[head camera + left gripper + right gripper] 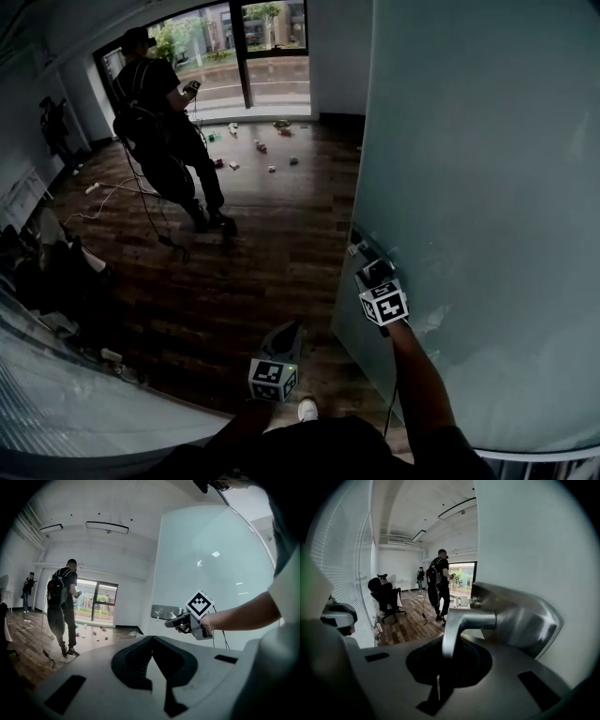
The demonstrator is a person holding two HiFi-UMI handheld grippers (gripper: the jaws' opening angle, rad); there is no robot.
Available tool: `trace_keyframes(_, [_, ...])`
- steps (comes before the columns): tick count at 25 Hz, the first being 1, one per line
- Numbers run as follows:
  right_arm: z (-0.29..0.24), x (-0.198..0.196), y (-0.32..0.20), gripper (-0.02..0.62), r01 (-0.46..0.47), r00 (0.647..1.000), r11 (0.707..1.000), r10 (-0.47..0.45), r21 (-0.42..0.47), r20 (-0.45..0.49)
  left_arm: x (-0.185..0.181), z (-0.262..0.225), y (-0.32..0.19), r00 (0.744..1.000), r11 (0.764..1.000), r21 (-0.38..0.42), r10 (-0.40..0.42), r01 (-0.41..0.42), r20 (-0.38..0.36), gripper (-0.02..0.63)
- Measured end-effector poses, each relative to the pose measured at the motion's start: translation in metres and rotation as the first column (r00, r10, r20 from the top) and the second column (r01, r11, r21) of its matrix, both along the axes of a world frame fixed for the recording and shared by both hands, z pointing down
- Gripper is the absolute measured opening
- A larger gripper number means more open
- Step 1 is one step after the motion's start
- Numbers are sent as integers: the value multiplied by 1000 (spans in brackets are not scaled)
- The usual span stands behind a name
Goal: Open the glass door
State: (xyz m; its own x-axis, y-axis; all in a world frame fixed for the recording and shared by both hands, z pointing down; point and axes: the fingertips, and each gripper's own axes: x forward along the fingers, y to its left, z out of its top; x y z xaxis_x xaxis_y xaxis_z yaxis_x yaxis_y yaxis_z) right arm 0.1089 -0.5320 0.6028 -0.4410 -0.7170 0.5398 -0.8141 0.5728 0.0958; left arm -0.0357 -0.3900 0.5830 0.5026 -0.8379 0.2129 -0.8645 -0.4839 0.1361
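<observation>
The frosted glass door (pixel 487 187) stands swung open at the right, its edge towards me. A metal lever handle (pixel 359 246) on a steel plate sits on that edge. My right gripper (pixel 367 266) is shut on the handle. In the right gripper view the handle (pixel 461 620) bends down between the jaws of the right gripper (pixel 444 654), beside the door (pixel 534 541). The left gripper (pixel 294 325) hangs lower left of the door, shut and holding nothing. From the left gripper (pixel 152 640) I see the right gripper (pixel 171 622) at the handle plate (pixel 163 611) on the door (pixel 211 573).
A person with a backpack (pixel 164 122) stands on the wood floor ahead, with a cable trailing. Small objects (pixel 258 150) lie scattered near the back window (pixel 244 56). A second person (pixel 52 122) stands far left. Someone sits in a chair (pixel 56 272) by a blind-covered glass wall (pixel 75 403).
</observation>
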Motion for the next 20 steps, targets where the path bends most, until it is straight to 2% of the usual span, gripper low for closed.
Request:
trace_keyframes(10, [4,88,-67,17,-126,992,992,126,-8,10,25,13,-62,1000,1000,-10,26,-26,-1,6])
trace_keyframes(20, [7,200,-127,17,-277,960,961,278,-29,27,66,24,-118,1000,999,-49,6,-6,2,6])
